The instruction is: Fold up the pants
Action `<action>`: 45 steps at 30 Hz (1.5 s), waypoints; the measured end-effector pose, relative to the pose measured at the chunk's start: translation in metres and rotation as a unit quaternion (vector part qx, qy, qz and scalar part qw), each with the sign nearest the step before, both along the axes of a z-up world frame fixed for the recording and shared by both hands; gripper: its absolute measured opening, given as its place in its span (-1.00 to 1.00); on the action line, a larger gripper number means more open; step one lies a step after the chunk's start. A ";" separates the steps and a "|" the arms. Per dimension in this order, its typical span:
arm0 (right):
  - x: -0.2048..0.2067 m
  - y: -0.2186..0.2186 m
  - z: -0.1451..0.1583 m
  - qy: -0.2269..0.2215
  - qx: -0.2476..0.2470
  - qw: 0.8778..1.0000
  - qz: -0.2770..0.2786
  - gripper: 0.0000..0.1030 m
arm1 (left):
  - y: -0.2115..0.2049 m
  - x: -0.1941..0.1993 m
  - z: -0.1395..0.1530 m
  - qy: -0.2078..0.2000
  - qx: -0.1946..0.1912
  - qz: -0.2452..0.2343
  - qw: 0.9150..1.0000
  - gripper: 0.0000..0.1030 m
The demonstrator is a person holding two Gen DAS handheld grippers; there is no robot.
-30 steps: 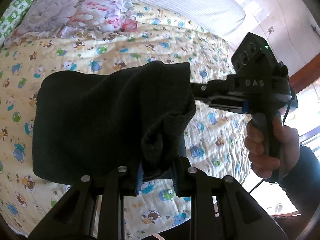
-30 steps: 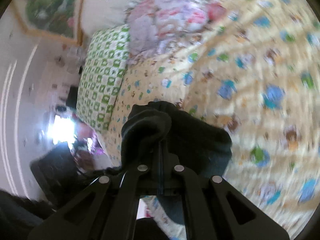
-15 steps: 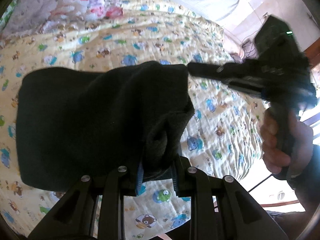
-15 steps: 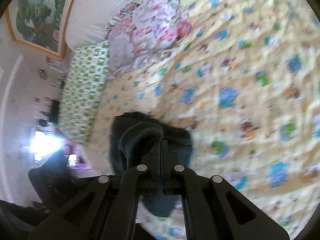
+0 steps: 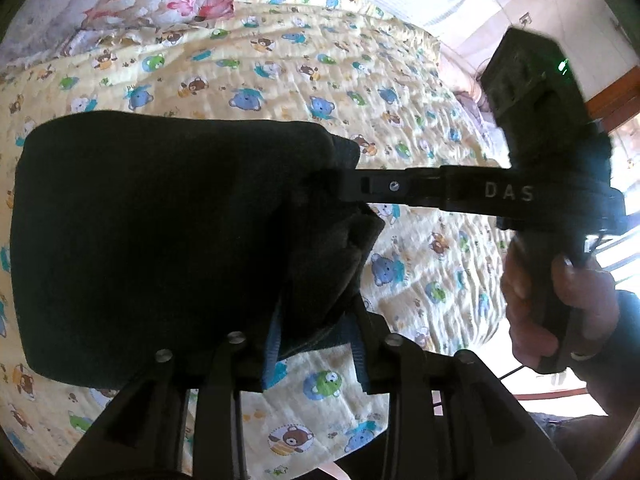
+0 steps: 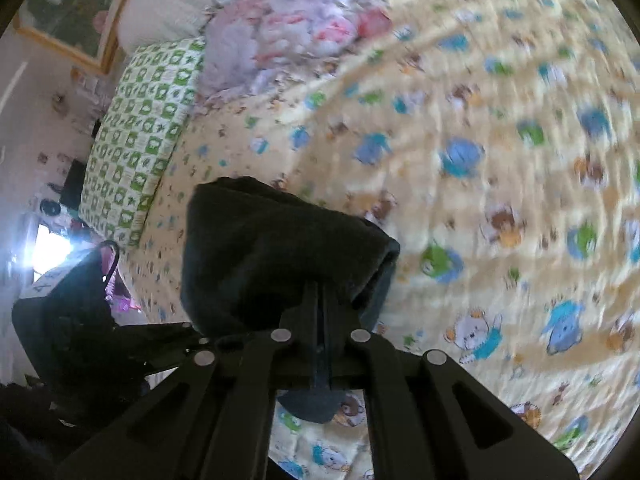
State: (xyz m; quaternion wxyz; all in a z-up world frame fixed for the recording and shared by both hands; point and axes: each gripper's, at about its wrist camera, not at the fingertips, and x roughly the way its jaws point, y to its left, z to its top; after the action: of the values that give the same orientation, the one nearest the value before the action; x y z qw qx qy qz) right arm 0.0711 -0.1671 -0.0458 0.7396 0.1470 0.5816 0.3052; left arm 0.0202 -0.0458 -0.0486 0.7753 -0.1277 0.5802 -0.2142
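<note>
Both claws clamp pants [image 5: 160, 240] — left claw [image 5: 316, 320] near corner | right claw [image 5: 340, 188] far corner

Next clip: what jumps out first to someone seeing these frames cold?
The dark folded pants fill the left wrist view, held above a yellow bear-print bedspread. Both grippers are shut on the cloth: the left gripper at the near edge, the right gripper reaching in from the right. A floral quilt lies at the bed's far end.

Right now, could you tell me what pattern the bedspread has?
The bedspread is pale yellow with cartoon bears; the left wrist view shows it best.
</note>
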 end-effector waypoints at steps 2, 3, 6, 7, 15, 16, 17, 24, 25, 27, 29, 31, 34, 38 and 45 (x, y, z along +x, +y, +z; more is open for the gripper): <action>0.000 -0.004 -0.002 0.002 0.005 1.000 -0.001 -0.95 | 0.006 0.000 0.002 0.008 -0.016 0.004 1.000 -0.29; -0.001 -0.005 -0.002 0.000 0.001 1.000 0.002 -0.95 | 0.010 0.000 0.004 0.013 -0.027 0.007 1.000 -0.12; -0.003 -0.005 0.005 -0.005 -0.011 1.000 0.009 -0.95 | 0.029 -0.002 0.014 0.022 -0.049 0.032 0.998 0.18; -0.005 -0.006 0.009 -0.009 -0.018 1.000 0.010 -0.95 | 0.037 -0.004 0.017 0.021 -0.055 0.039 0.997 0.18; -0.018 -0.004 0.030 -0.034 -0.028 0.999 -0.013 -0.11 | 0.089 -0.011 0.037 0.006 -0.041 0.086 0.995 0.18; -0.020 -0.004 0.034 -0.045 -0.031 0.998 -0.019 0.07 | 0.096 -0.011 0.039 0.003 -0.035 0.094 0.995 0.19; -0.021 -0.003 0.037 -0.054 -0.033 0.998 -0.022 0.07 | 0.100 -0.010 0.039 0.004 -0.032 0.100 0.994 0.19; -0.020 0.011 0.039 -0.052 -0.040 0.997 -0.034 0.15 | 0.132 0.000 0.037 0.002 -0.015 0.144 0.989 0.21; -0.021 0.013 0.038 -0.053 -0.042 0.997 -0.034 0.16 | 0.136 0.001 0.036 0.003 -0.016 0.147 0.989 0.21; -0.021 0.015 0.036 -0.049 -0.043 0.997 -0.037 0.16 | 0.143 0.002 0.035 0.003 -0.014 0.152 0.988 0.22; -0.023 0.015 0.031 -0.042 -0.049 0.997 -0.038 0.16 | 0.149 0.002 0.034 0.004 -0.012 0.157 0.988 0.22; -0.025 0.014 0.028 -0.035 -0.052 0.997 -0.037 0.16 | 0.154 0.004 0.032 0.007 -0.012 0.163 0.987 0.23; -0.031 0.012 0.017 -0.024 -0.076 0.996 -0.032 0.16 | 0.158 0.005 0.029 0.011 -0.013 0.168 0.986 0.23; -0.040 -0.001 0.005 -0.013 -0.083 0.996 -0.043 0.23 | 0.159 0.009 0.025 0.012 -0.006 0.167 0.986 0.23; -0.043 -0.003 0.012 -0.013 -0.035 0.998 -0.051 0.28 | 0.162 0.017 0.014 0.022 -0.009 0.151 0.988 0.33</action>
State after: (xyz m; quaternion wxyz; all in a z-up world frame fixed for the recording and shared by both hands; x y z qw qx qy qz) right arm 0.0277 -0.1699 -0.0337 0.7664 0.1465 0.5741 0.2481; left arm 0.0374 0.1162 -0.0348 0.7848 -0.2256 0.5691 -0.0968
